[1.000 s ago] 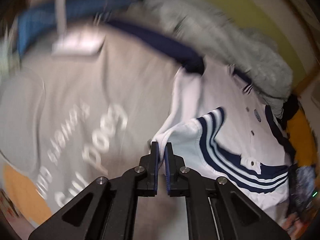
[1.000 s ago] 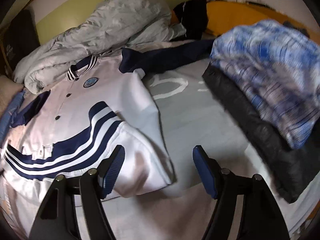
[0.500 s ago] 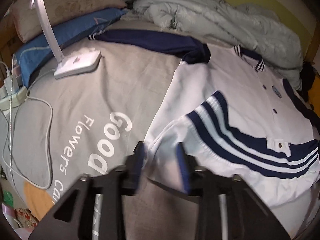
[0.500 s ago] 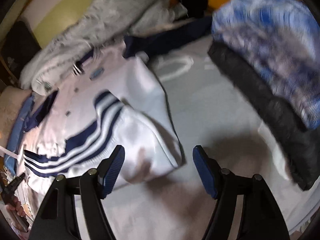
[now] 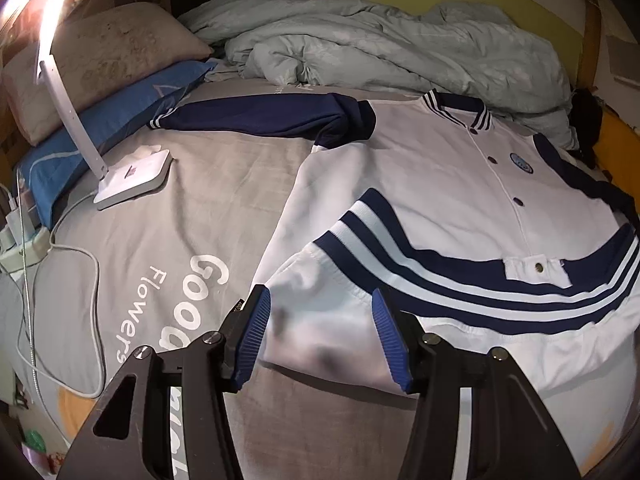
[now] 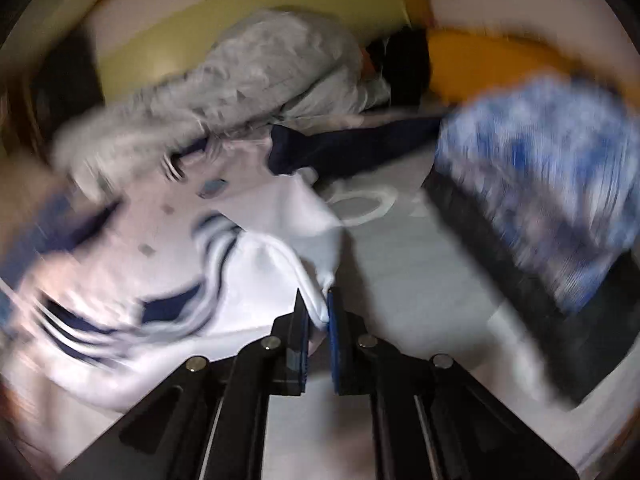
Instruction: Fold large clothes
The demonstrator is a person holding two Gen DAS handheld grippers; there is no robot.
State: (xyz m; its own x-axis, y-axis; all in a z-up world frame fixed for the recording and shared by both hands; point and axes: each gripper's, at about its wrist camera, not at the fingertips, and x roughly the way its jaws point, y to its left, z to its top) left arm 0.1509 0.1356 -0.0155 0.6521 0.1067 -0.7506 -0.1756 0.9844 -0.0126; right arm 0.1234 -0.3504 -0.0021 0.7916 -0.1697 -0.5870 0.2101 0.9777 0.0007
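White-and-navy varsity jacket (image 5: 448,184) lay face up on the grey bed sheet (image 5: 208,208), hem folded up over the body, navy sleeve (image 5: 260,120) stretched toward the pillows. Left gripper (image 5: 320,336) let go of the near fold within the last second: fingers apart and opening, white cloth between them but unpinched. Right gripper (image 6: 318,330), wide open a moment earlier, snapped together on the jacket's near corner, view blurred. Probably handing over to the right side for the next fold.

Desk lamp (image 5: 134,178) on grey bedsheet (image 5: 208,200); rumpled duvet (image 5: 384,40) behind.
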